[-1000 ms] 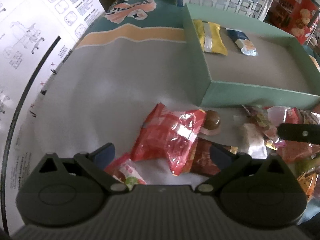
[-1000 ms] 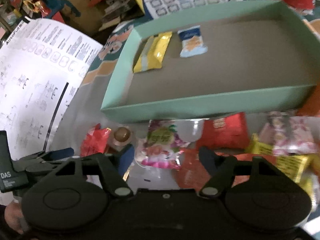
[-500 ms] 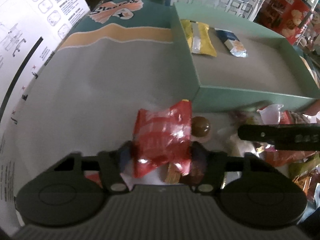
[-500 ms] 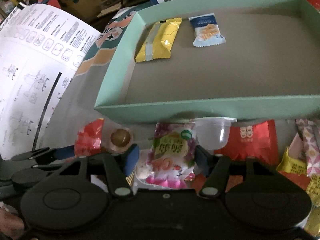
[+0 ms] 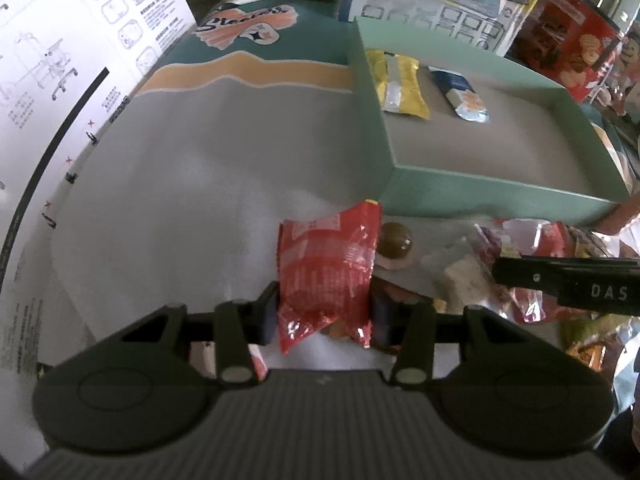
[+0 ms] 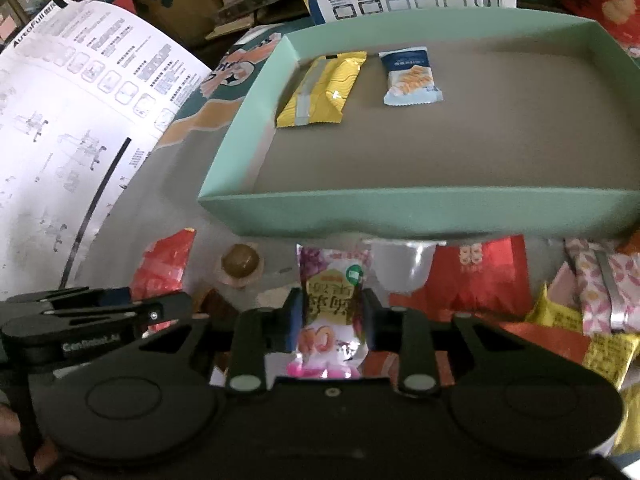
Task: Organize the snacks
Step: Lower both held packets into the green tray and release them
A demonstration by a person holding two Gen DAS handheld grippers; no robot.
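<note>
My left gripper [image 5: 323,314] is closing its jaws on a red snack packet [image 5: 328,268], and the pads already press its crinkled lower sides, so I read that as a grip. The packet stands up between the fingers, its top edge near the front wall of the green tray [image 5: 500,196]. A round brown candy [image 5: 394,240] sits just right of it on the grey mat [image 5: 192,184].

My right gripper [image 6: 327,318] is closing too, narrowed on a pink and white snack pouch [image 6: 334,304]. Both pads touch the pouch's sides, which bulge between them. The pouch points toward the tray's near wall, with a clear plastic cup [image 6: 404,266] just to its right and a red sachet [image 6: 480,276] beyond that.

Inside the tray, at its far left, lie a yellow packet [image 6: 324,88] and a blue and white packet [image 6: 410,76], side by side and apart. More wrapped snacks [image 6: 592,304] crowd the mat to my right. From the right wrist I see the left gripper low at the left edge, beside the red packet.
</note>
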